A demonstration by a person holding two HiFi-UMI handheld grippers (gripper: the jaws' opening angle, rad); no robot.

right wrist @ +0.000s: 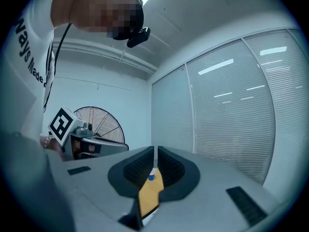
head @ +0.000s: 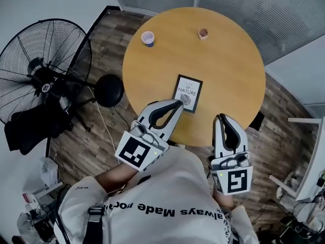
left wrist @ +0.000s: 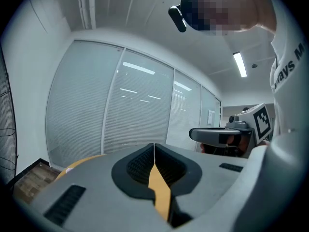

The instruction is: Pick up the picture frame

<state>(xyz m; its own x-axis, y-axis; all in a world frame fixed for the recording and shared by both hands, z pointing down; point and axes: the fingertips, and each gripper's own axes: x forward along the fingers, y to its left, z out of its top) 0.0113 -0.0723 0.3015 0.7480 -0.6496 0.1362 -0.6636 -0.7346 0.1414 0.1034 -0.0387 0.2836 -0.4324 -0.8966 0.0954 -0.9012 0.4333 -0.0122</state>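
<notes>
Both my grippers closed and empty, frame flat on the table ahead of my left one.

My left gripper (head: 177,104) has its jaws pressed together at the tips with nothing in them; its nose sits at the frame's (head: 187,93) near left corner, and I cannot tell whether it touches. The frame lies face up on the round table (head: 223,65), close to the edge on my side. My right gripper (head: 222,117) hangs over that same edge, off to the frame's right and apart from it, jaws drawn in to a thin slit that holds nothing. A cup (head: 148,38) stands at the far left of the table, well away from the frame. A fan (head: 43,70) stands on the floor to my left.
</notes>
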